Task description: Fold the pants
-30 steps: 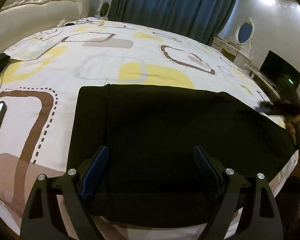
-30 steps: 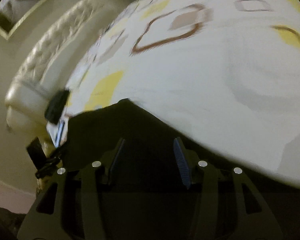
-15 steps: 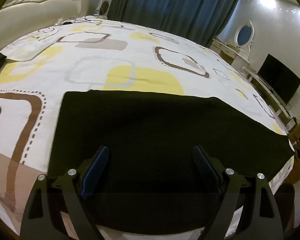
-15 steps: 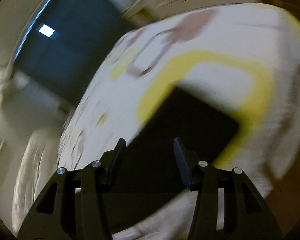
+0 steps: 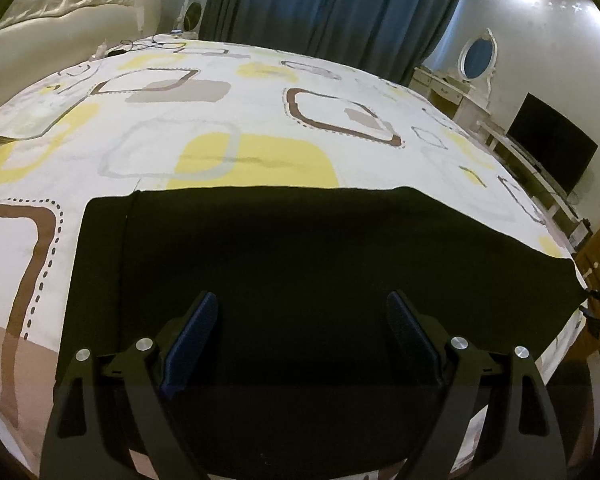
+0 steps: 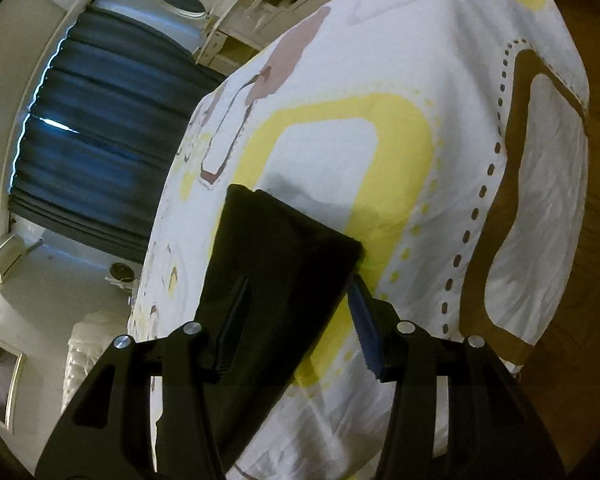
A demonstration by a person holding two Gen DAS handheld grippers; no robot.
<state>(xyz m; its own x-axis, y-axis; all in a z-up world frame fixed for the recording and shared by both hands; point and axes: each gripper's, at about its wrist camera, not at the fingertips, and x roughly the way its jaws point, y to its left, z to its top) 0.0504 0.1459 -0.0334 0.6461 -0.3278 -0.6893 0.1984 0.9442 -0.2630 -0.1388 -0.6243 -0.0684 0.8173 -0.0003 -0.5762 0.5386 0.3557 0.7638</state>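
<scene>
One pair of black pants (image 5: 300,264) on one bed with a single patterned sheet (image 5: 260,120). Two grippers: the left gripper (image 5: 302,320) and the right gripper (image 6: 300,300), each with two fingers. One padded headboard (image 5: 72,4), one set of blue curtains (image 5: 340,12), one oval mirror (image 5: 477,55), one dark television screen (image 5: 550,142).

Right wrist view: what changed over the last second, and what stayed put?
The right gripper swung from over the pants' middle to their end corner, its view rolling, jaws open, gripping nothing. The left gripper stayed open above the flat pants on the bed.
</scene>
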